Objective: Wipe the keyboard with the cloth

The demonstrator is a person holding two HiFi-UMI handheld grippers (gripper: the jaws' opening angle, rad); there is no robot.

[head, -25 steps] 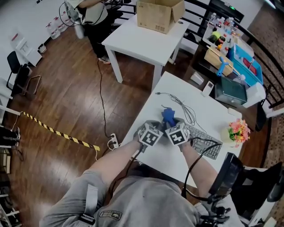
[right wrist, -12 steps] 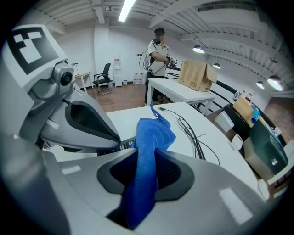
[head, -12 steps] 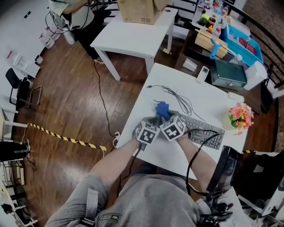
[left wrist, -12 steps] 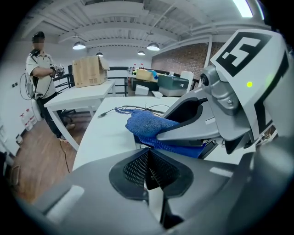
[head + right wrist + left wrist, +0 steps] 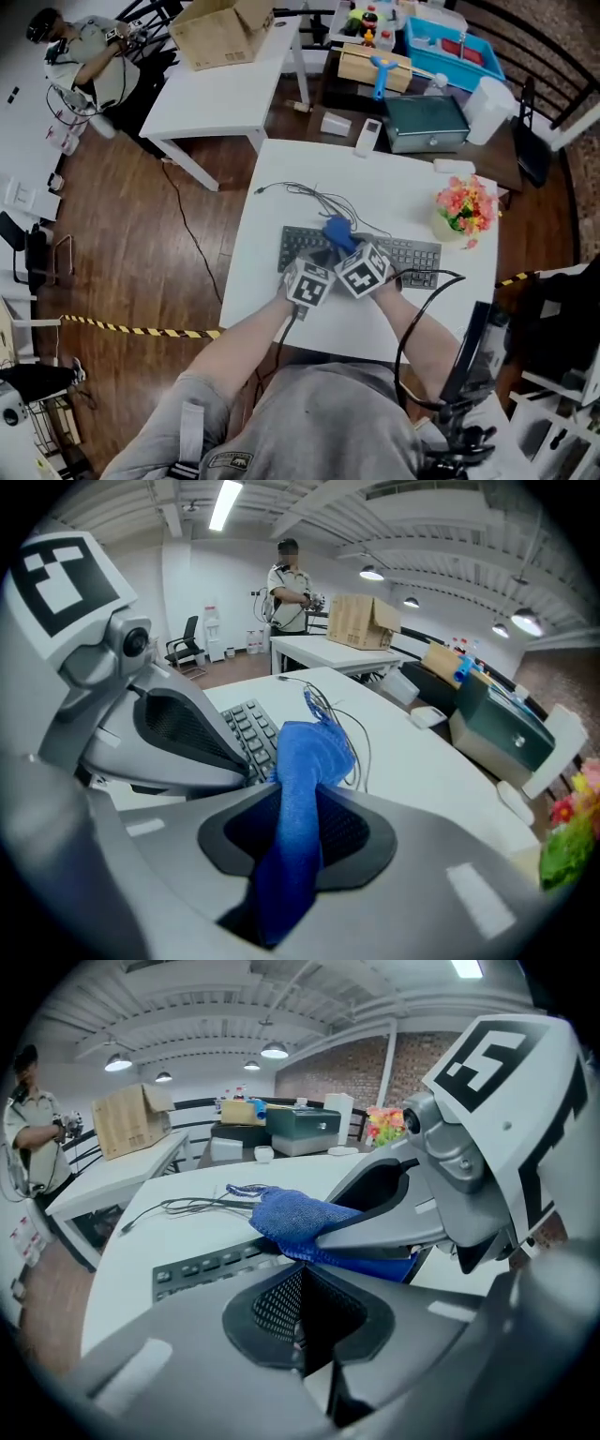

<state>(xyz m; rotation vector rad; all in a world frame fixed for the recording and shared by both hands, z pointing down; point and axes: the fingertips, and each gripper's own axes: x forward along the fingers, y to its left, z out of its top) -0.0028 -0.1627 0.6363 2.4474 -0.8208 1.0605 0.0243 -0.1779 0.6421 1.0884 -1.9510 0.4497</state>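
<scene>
Looks mid-wipe: holds blue cloth (image 5: 314, 752) pinched in R gripper (image 5: 298, 808) over keyboard (image 5: 412, 253) left half, mid-table (image 5: 281, 187), w/ L gripper (image 5: 300, 1283) jaws pressed together, empty, just beside; next prob. needs dragging cloth rightward across keys.

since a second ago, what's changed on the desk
Mostly the head camera swung, so the table looks turned. The right gripper and left gripper seem to have slid along the keyboard toward its middle: keys at its left end now show. Nothing was picked up or let go. The right gripper is still shut on the cloth, the left still shut and empty; cable and flowers lie as before.
</scene>
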